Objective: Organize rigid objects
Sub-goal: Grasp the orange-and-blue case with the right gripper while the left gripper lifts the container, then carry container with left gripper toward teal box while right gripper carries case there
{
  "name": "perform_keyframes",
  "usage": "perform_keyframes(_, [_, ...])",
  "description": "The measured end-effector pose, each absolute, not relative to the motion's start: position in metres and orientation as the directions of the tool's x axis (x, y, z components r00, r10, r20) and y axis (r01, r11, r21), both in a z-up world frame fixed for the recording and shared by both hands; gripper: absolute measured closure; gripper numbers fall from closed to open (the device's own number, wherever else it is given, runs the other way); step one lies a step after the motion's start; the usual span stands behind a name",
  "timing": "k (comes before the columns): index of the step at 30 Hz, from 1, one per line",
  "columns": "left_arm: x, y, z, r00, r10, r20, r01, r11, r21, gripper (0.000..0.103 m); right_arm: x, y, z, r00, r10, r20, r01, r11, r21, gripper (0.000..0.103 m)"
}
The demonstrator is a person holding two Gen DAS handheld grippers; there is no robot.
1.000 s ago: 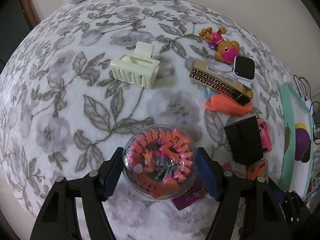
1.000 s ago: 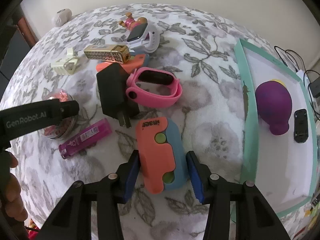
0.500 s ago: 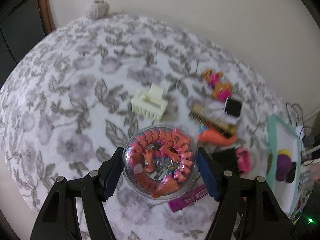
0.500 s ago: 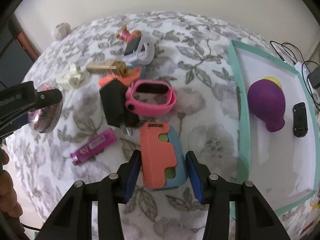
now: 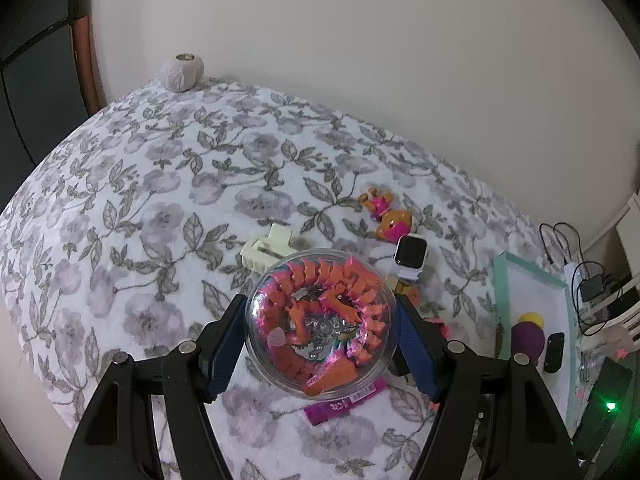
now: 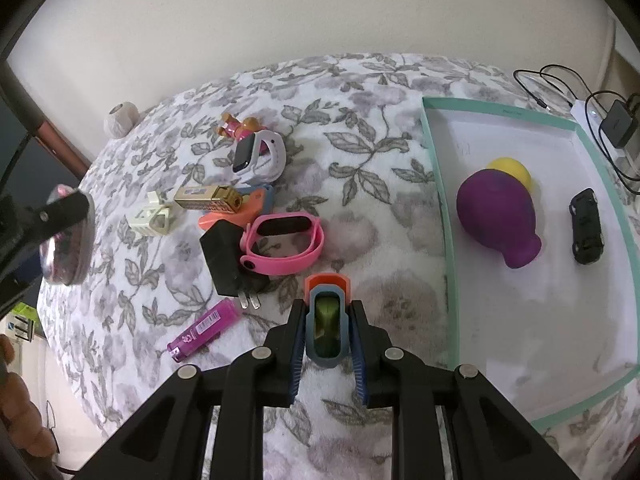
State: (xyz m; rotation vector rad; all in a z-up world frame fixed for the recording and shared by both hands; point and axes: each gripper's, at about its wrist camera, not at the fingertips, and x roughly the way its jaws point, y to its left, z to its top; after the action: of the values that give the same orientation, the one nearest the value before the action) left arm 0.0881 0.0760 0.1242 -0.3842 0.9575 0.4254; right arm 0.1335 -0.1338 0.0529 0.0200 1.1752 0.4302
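Hand-held gripper, left (image 5: 322, 338), pinches the clear dragon globe (image 5: 322, 320) aloft over the bed (image 5: 140, 200); its curved shell may slip. Right hand-held gripper (image 6: 326, 344) clamps the orange-blue case (image 6: 326, 316) edgewise near the tray (image 6: 448, 240).

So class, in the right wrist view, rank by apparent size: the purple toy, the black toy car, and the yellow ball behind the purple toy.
1. purple toy
2. black toy car
3. yellow ball, though the purple toy partly hides it, so its place against the car is unsure.
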Motion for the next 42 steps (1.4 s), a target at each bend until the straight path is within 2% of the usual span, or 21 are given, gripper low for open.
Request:
perform_keyframes(18, [0.087,0.076,0.112,0.472,0.158,-0.867,-0.512,0.85,-0.124,0.03,0.129,-0.124,0.044,0.29,0.289,-0.913,-0.356,0.917,0.177,0.081])
perform_keyframes(22, [0.086,0.074,0.117,0.491,0.162,-0.856,-0.501,0.857,-0.125,0.03,0.132,-0.133,0.052,0.29,0.318,-0.903,-0.333,0.918,0.217,0.081])
perform_keyframes(29, [0.085,0.059,0.136,0.556,0.164,-0.815,-0.454,0.881,-0.133,0.03,0.136,-0.163,0.093,0.382,0.412,-0.827,-0.277,0.905,0.322,0.081])
perform_keyframes(36, [0.087,0.048,0.134,0.55,0.151,-0.822,-0.429,0.895,-0.123,0.03,0.14,-0.173,0.083,0.354,0.419,-0.836,-0.246,0.904,0.349,0.081])
perform_keyframes(42, [0.088,0.042,0.133,0.545,0.153,-0.824,-0.416,0.903,-0.108,0.03,0.137,-0.163,0.073,0.339,0.392,-0.856,-0.274,0.911,0.309,0.081])
